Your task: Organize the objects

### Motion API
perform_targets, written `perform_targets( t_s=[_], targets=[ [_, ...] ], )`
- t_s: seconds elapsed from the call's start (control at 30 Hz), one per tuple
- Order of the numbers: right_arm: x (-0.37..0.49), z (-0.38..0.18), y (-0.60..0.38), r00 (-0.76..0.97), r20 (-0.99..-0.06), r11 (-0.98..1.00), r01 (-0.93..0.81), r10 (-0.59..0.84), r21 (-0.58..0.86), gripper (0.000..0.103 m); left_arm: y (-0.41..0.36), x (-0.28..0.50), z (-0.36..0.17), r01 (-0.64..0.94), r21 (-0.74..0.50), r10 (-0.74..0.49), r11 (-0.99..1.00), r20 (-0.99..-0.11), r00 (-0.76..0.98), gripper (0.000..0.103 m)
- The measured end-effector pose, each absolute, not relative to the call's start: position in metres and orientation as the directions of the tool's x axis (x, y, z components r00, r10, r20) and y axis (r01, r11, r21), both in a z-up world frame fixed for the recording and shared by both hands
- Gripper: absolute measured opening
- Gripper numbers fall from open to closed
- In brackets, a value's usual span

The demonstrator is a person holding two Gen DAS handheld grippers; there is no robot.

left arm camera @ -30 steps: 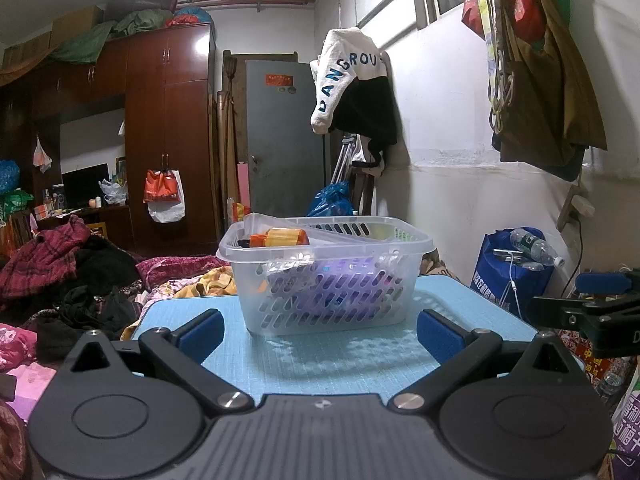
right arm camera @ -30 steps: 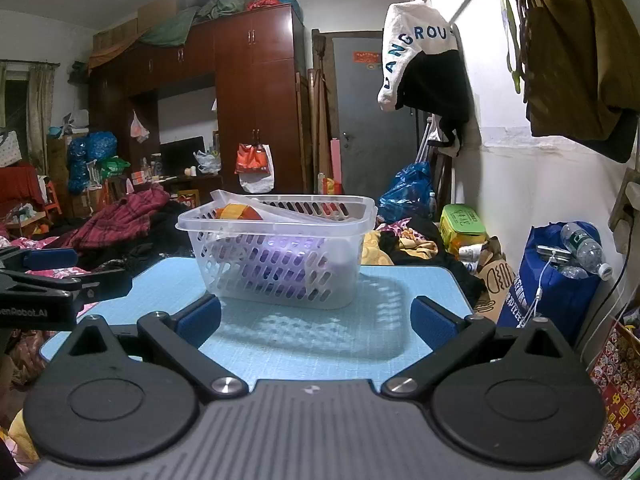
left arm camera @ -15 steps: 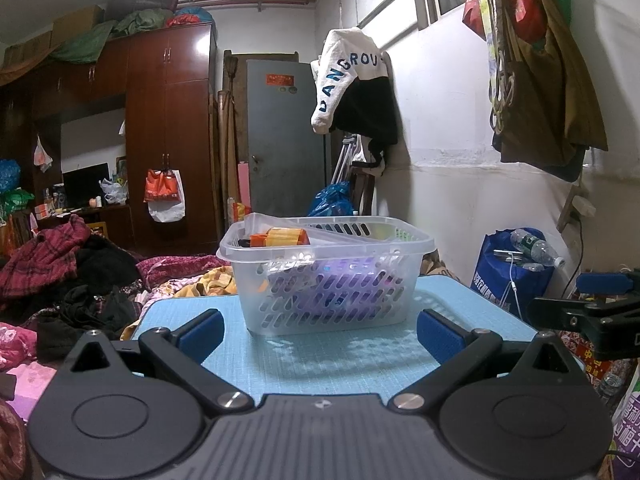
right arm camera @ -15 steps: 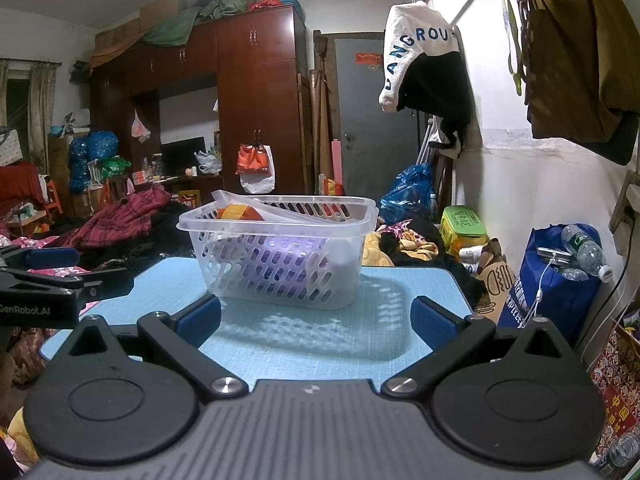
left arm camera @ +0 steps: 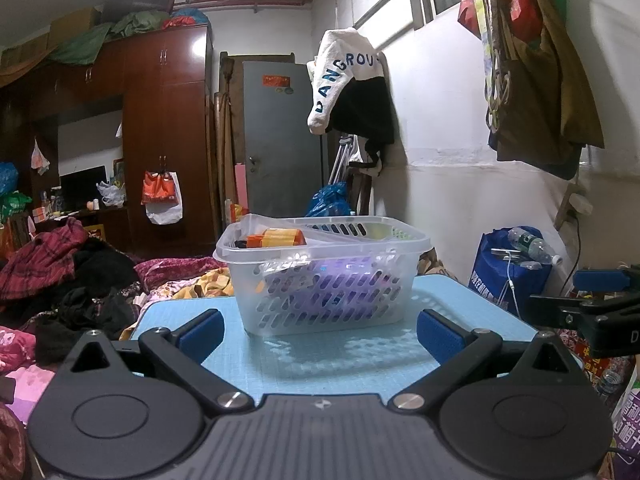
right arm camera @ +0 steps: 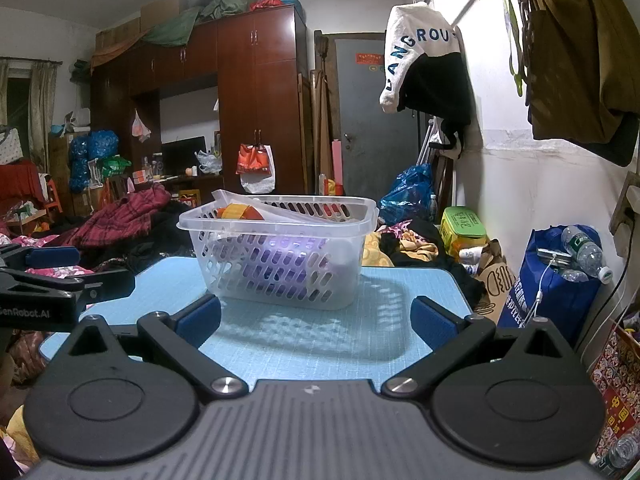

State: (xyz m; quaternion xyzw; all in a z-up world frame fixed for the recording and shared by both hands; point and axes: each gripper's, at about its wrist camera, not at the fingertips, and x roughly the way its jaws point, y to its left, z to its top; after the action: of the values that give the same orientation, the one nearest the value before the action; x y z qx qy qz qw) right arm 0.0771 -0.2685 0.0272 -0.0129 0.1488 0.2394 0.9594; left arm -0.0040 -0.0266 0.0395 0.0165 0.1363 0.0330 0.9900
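A clear plastic basket stands on the blue mat and holds an orange item, a purple item and a clear bag. It also shows in the right wrist view. My left gripper is open and empty, a short way in front of the basket. My right gripper is open and empty, also in front of the basket. Each gripper shows at the edge of the other's view: the right one and the left one.
A blue bag with bottles stands on the floor to the right of the table. Piles of clothes lie to the left. Jackets and bags hang on the right wall. A wardrobe and a door stand at the back.
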Motion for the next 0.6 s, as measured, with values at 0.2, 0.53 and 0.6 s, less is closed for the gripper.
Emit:
perform_targets(
  t_s=[0.2,0.53,0.6],
  targets=[
    [0.0775,0.0273,-0.2684,0.841,-0.292,0.885,-0.464,0.456,0.045,0.103,-0.0261,-0.003,0.0396,-0.062,0.039,0.07,0.997,-0.27,0.96,0.103],
    [0.0774,0.0269,-0.2683,0.841,-0.292,0.884,-0.465,0.457,0.045,0.103,-0.0261,-0.0031,0.0393,-0.061,0.039,0.069,0.997,-0.27,0.96,0.103],
    [0.0772,0.027,-0.268,0.842,-0.29,0.885,-0.464,0.455,0.043,0.103,-0.026,-0.0032,0.0393,-0.061,0.039,0.069,0.997,-0.27,0.96,0.103]
  ],
)
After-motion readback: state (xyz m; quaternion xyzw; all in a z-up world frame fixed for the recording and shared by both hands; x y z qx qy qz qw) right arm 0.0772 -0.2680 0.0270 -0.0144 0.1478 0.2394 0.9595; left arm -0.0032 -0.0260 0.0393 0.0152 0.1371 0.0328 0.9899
